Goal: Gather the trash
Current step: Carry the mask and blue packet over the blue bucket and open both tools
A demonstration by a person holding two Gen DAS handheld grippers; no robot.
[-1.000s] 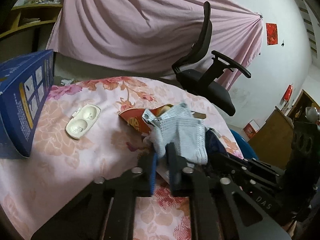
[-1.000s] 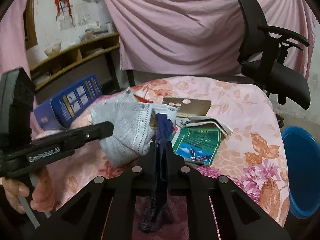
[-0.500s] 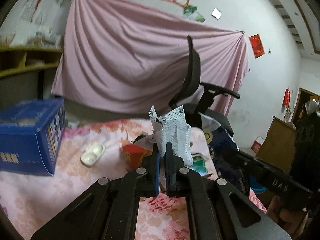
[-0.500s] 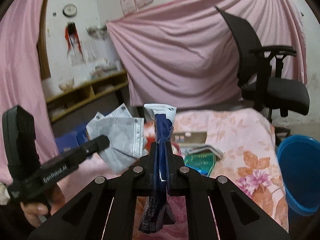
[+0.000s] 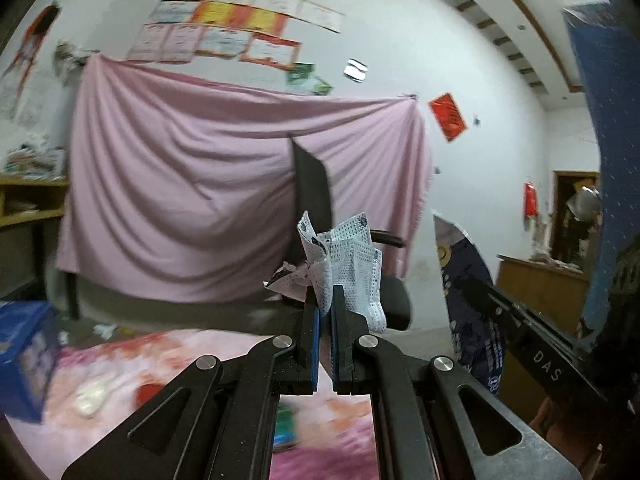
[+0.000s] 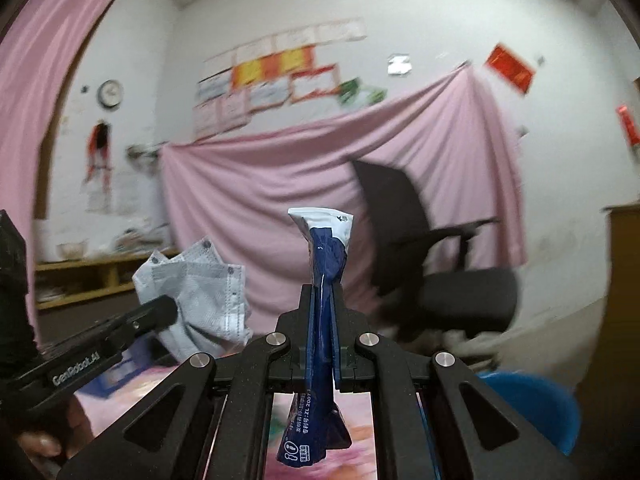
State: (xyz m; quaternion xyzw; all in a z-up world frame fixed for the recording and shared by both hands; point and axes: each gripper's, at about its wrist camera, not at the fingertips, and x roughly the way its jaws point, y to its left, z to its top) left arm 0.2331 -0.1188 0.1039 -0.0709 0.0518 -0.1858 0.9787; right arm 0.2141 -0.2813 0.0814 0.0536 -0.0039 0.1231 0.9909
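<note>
My left gripper (image 5: 325, 300) is shut on a crumpled pale blue face mask (image 5: 352, 272), held up in the air above the floral pink table (image 5: 168, 360). In the right wrist view the same mask (image 6: 200, 300) hangs from the left gripper's tip (image 6: 160, 308) at lower left. My right gripper (image 6: 322, 300) is shut on a dark blue and white wrapper (image 6: 324, 264) that stands up between its jaws and hangs below them. In the left wrist view that wrapper (image 5: 468, 292) shows at the right, beside the right gripper's arm.
A blue bucket (image 6: 532, 408) sits low at the right. A black office chair (image 6: 440, 272) stands before a pink curtain (image 5: 180, 208). On the table lie a blue box (image 5: 24, 352), a white case (image 5: 92, 396) and red packaging (image 5: 150, 394). A wooden cabinet (image 5: 532, 292) stands right.
Both grippers have lifted off the table with the mask and the wrapper and tilted up to level; the table has sunk to the bottom of both views.
</note>
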